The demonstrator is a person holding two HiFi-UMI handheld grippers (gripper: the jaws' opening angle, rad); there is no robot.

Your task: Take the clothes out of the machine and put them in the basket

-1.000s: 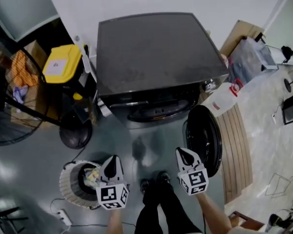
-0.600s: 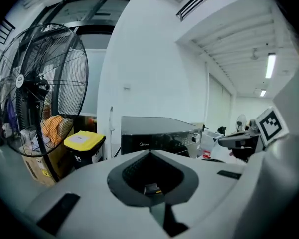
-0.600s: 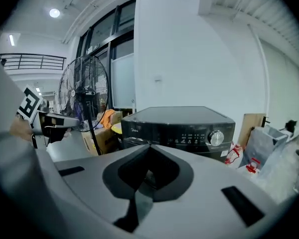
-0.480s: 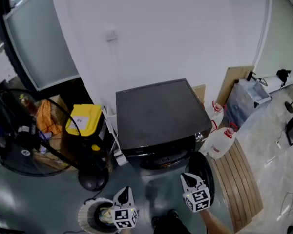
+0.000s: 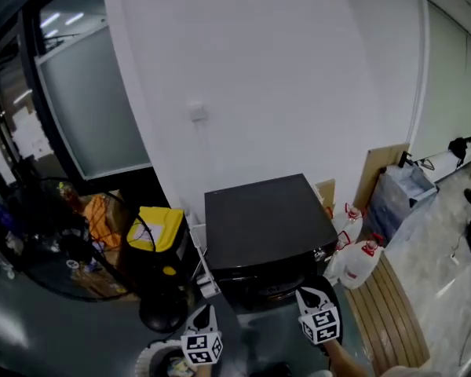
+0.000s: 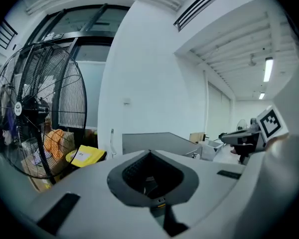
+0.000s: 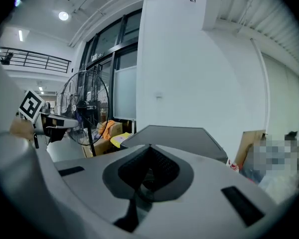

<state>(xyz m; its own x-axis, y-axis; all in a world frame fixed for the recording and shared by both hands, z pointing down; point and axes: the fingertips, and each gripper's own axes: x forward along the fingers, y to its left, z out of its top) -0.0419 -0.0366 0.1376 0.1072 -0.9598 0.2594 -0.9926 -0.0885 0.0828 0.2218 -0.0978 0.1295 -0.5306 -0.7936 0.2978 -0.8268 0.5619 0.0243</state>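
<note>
L gripper (image 5: 207, 314) bottom centre-left: jaws pressed together, nothing btwn them. R gripper (image 5: 308, 297) bottom centre-right: jaws also together, empty. Both just in front of washing machine (image 5: 267, 222), mid-frame agst white wall. Basket (image 5: 146, 360) at bottom edge, just left of L gripper; clothes in it can't be made out. Yellow box (image 5: 157, 230) left of machine, fan (image 5: 55, 246) further left.

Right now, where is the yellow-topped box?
In the head view, the yellow-topped box stands left of the dark grey washing machine, between it and the black wire fan.
</note>
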